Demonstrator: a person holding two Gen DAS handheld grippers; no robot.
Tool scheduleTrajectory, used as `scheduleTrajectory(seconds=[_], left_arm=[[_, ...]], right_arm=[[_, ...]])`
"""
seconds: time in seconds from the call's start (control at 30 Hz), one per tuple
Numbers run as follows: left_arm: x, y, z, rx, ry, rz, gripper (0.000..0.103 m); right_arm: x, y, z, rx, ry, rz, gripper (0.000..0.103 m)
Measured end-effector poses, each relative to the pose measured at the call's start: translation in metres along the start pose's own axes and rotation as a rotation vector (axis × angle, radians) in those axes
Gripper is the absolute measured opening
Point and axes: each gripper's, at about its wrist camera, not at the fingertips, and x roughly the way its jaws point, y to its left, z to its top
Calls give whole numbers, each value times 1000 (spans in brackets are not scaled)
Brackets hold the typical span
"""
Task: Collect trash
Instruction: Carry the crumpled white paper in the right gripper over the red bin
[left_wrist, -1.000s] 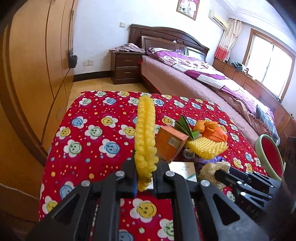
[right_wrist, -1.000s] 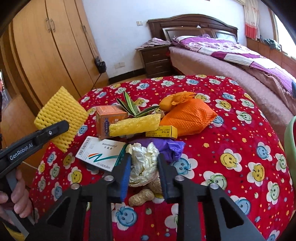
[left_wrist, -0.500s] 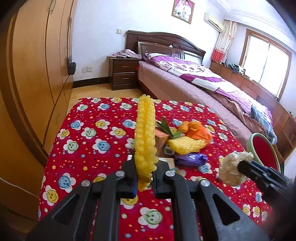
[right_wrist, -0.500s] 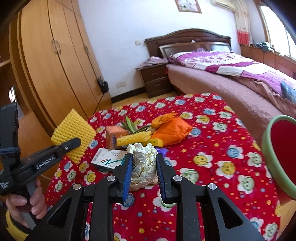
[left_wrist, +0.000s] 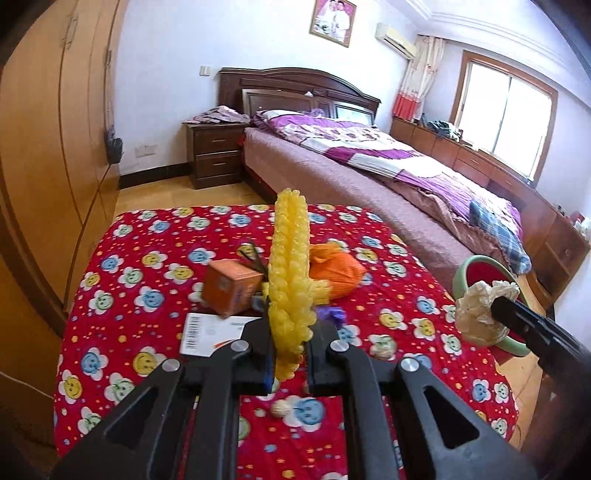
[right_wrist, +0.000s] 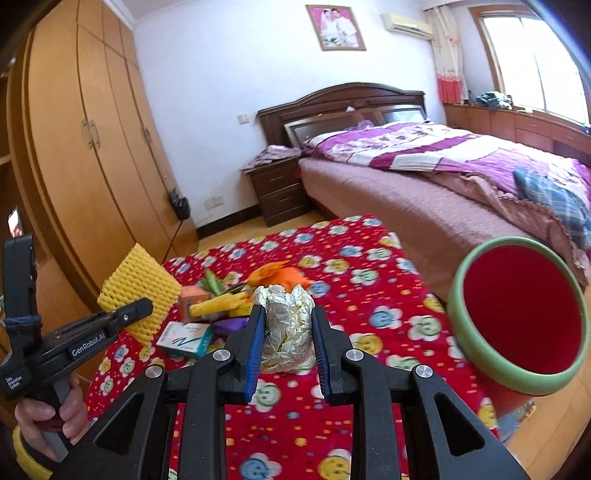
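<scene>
left gripper (left_wrist: 290, 354): pinches yellow foam net (left_wrist: 290, 273) between fingers | right gripper (right_wrist: 288, 332): clamps crumpled foil ball (right_wrist: 286, 325) | bin (right_wrist: 517, 314): right of the fingers | advice: keep both grips firm, release only over the bin mouth

Bin (right_wrist: 519, 376) mouth unobstructed; litter pile (right_wrist: 229, 306) crowds tablecloth (right_wrist: 369, 295).
</scene>
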Motion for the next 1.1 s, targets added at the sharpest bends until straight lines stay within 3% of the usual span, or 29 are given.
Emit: scheduleTrajectory(seconds=[0.6, 1.1], left_arm=[[28, -101, 6, 144, 36, -115, 11], [64, -204, 4, 284, 79, -289, 11]], right_arm=[[-43, -94, -6, 130, -73, -144, 26], [-54, -175, -22, 264, -74, -269, 26]])
